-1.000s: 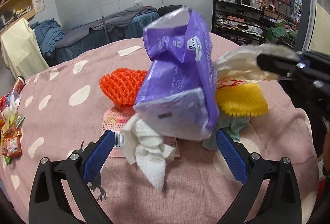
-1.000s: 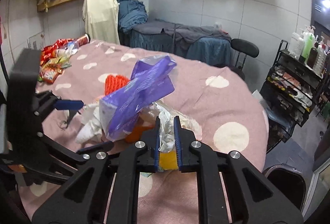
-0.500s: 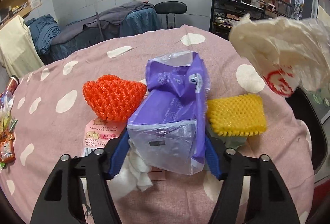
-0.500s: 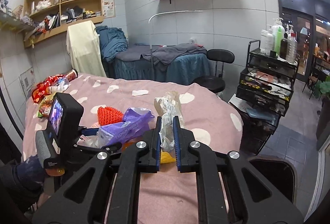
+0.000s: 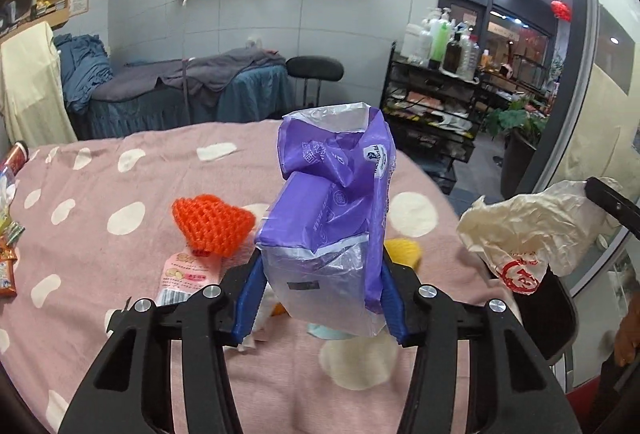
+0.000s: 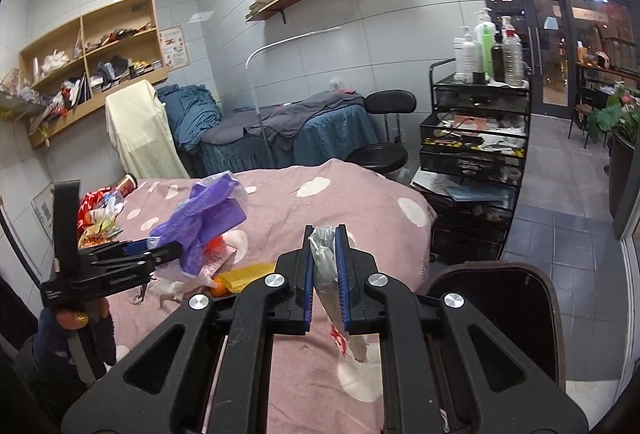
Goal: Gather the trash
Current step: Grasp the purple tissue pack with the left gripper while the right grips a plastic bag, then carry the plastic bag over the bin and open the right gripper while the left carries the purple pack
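A purple plastic tissue pack sits between the blue pads of my left gripper. The jaws are closing and both pads press its sides, holding it a little above the pink spotted tablecloth. In the right wrist view the same pack hangs at the left in that gripper. My right gripper is shut on a crumpled white plastic bag with red print, near the table's right edge. This bag shows at the right of the left wrist view. An orange foam net and a yellow one lie on the cloth.
A dark open bin stands on the floor just past the table's right edge. A pink labelled packet lies beside the orange net. Snack wrappers are heaped at the table's far left. A black trolley with bottles stands beyond.
My left jaws have closed from wide open onto the purple pack and lifted it. My right gripper has carried the white bag away from the pile, rightward to the table's edge.
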The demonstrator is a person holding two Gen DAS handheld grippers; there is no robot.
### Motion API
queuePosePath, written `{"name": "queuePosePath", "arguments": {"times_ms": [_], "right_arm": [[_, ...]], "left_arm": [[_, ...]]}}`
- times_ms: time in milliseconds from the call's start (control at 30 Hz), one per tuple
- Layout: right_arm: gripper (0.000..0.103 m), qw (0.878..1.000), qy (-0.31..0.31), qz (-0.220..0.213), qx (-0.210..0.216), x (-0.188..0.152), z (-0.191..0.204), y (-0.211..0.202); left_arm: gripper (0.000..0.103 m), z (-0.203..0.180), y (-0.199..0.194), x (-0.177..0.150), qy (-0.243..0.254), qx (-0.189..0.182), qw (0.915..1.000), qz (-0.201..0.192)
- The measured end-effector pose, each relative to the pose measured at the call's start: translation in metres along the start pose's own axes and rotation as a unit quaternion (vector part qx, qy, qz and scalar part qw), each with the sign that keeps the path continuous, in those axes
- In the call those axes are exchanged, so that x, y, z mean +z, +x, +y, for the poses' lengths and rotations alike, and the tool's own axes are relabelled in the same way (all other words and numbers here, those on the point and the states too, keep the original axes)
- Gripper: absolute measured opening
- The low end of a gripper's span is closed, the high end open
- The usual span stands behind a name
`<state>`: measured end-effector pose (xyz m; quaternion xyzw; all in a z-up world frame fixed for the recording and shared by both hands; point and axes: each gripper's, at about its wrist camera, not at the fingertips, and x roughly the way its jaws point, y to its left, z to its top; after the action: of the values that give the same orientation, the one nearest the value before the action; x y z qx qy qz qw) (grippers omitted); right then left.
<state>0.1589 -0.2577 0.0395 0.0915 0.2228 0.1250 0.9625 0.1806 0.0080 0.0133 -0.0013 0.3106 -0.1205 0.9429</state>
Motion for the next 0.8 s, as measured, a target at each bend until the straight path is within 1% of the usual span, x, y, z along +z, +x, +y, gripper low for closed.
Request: {"name": "queuePosePath", "arguments": {"times_ms": [167, 300, 367, 533, 767, 800], "right_arm": [[0.011, 0.999, 0.013, -0.016, -0.044, 0.000, -0.023, -0.023], [0.011, 0.996, 0.030, -0.013, -0.079, -0.005, -0.047, -0.031], [0.011, 0.994, 0.045, -0.003, -0.100, -0.011, -0.062, -0.030], [0.011, 0.989, 0.078, 0.028, -0.125, -0.030, -0.096, -0.019], [0.012, 0.978, 0.108, 0.091, -0.155, -0.071, -0.129, 0.019], [0.015, 0.976, 0.113, 0.102, -0.155, -0.077, -0.133, 0.025]], "left_arm": [[0.050, -0.031, -0.008, 0.001, 0.021, -0.035, 0.9991, -0.011], [0.050, -0.060, -0.006, 0.000, 0.041, -0.068, 0.9968, -0.007], [0.050, -0.074, -0.002, 0.000, 0.052, -0.079, 0.9955, -0.003], [0.050, -0.103, 0.010, -0.004, 0.071, -0.105, 0.9918, 0.012], [0.051, -0.136, 0.032, -0.009, 0.091, -0.126, 0.9871, 0.038], [0.051, -0.140, 0.035, -0.010, 0.094, -0.130, 0.9861, 0.044]]}}
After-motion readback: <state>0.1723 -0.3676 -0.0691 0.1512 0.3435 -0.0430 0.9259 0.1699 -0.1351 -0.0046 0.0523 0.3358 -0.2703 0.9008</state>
